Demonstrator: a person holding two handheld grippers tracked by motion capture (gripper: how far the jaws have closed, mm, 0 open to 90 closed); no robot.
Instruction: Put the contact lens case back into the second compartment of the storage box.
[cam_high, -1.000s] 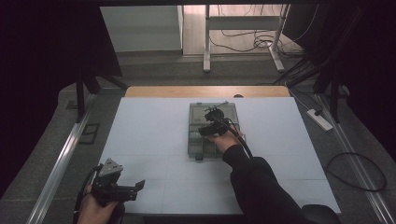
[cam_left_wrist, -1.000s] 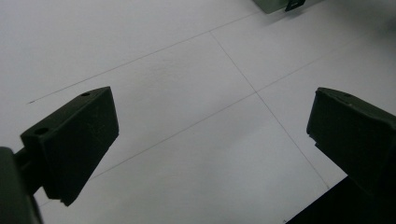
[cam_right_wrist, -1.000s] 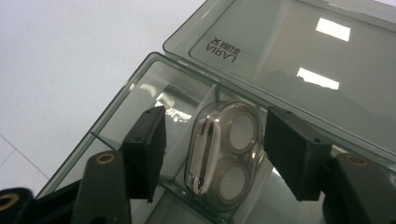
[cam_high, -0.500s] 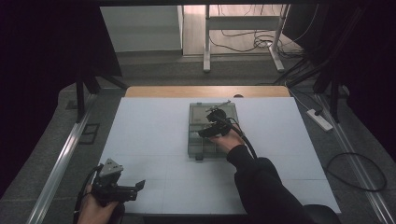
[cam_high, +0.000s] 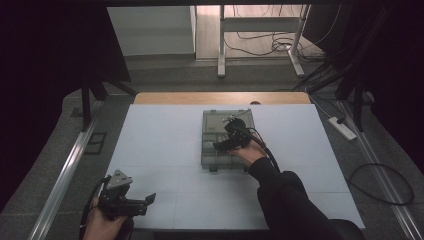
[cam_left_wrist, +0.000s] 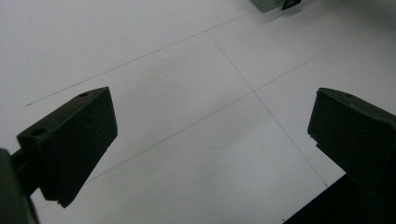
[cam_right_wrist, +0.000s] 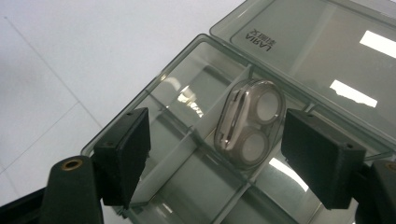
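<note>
It looks like a lab or test room. A white table (cam_high: 165, 145) marked with thin grid lines stands on grey carpet (cam_high: 60, 165); beyond it, cables (cam_high: 260, 47) lie loose around a desk frame (cam_high: 220, 45), and a power strip (cam_high: 342, 128) sits on the floor.

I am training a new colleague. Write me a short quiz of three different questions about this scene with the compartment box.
1. True or false: the lid of the compartment box is open.
2. What lies in the compartment in front of the right gripper? A) a clear contact lens case B) a screwdriver C) a coin
3. Fill in: the left gripper is held over the ____ table, with open jaws and nothing between them.

Key:
1. True.
2. A: the contact lens case lies in the box, and the right jaws, which have just been opening, do not press on it.
3. white.
</note>
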